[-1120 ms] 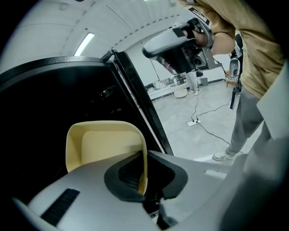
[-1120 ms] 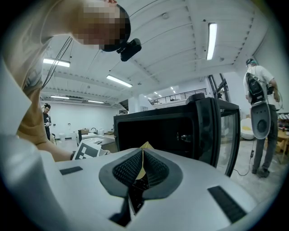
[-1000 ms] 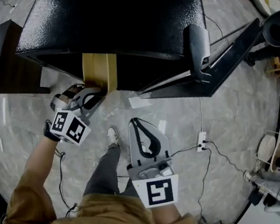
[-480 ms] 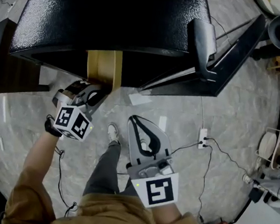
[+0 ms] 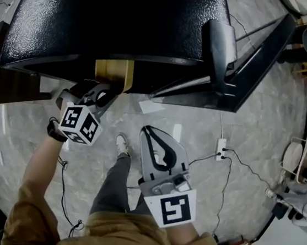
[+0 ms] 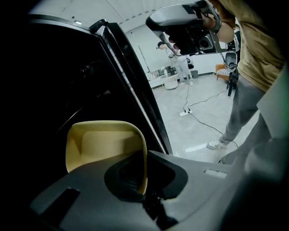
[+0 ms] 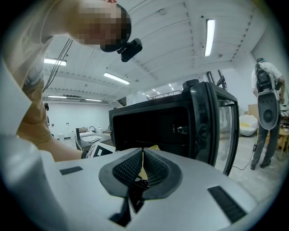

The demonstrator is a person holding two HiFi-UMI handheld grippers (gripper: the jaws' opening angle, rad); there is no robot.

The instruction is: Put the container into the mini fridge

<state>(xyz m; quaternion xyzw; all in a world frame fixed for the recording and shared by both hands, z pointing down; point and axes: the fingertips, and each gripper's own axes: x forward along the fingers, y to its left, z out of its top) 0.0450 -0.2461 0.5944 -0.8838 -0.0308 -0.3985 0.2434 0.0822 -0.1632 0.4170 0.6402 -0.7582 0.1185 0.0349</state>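
The black mini fridge [image 5: 122,15] stands with its door [image 5: 244,64] swung open to the right. A yellow container [image 5: 114,74] sits at the fridge opening, partly hidden under the fridge's top edge. My left gripper [image 5: 106,88] is shut on the container's near wall. In the left gripper view the container [image 6: 101,144] is in front of the dark fridge interior, and the left gripper [image 6: 142,177] pinches its rim. My right gripper [image 5: 147,133] hangs lower, over the floor, shut with nothing in it. In the right gripper view the right gripper [image 7: 143,154] faces the open fridge [image 7: 153,122].
A power strip [image 5: 221,153] with trailing cables lies on the marble floor right of my right gripper. A white sheet [image 5: 151,106] lies below the door. Dark furniture [image 5: 8,82] stands left of the fridge. A round table [image 5: 306,132] with dishes is at far right. Another person [image 7: 266,108] stands beyond the door.
My left gripper has carried the yellow container forward towards the fridge opening, so less of it shows below the fridge top. The right gripper has stayed in place.
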